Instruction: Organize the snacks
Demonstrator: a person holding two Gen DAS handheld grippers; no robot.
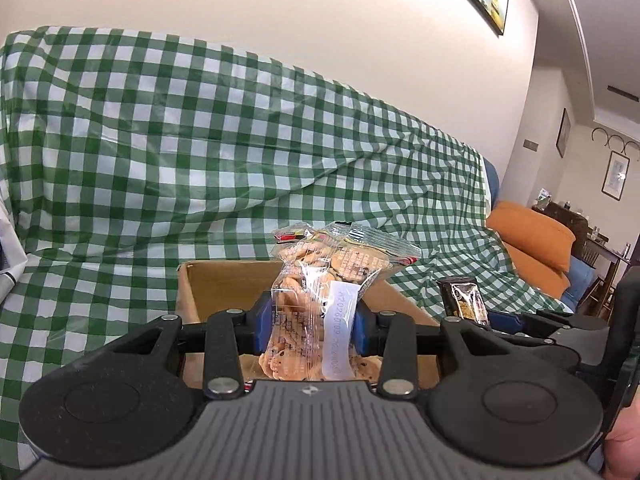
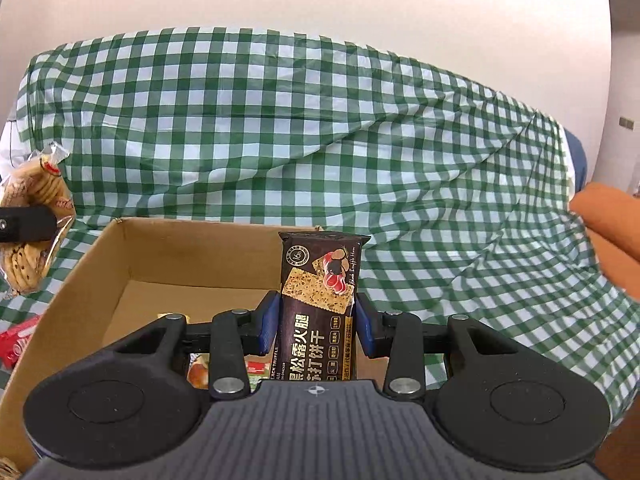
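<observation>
While each tool grips one snack packet, one box waits.

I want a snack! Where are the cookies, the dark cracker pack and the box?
cookies [image 1: 308,276]: left wrist view, clear bag's middle.
dark cracker pack [image 2: 318,308]: right wrist view, printed front.
box [image 2: 200,250]: right wrist view, inner back wall.

1. Both views are evenly and brightly lit by soft indoor light; only faint shadows are cast.
2. Glare is seen on the clear biscuit wrapper.
3. Straight lines are bent by fisheye distortion, and the corners are darkened.
4. The edges are slightly blurred.
</observation>
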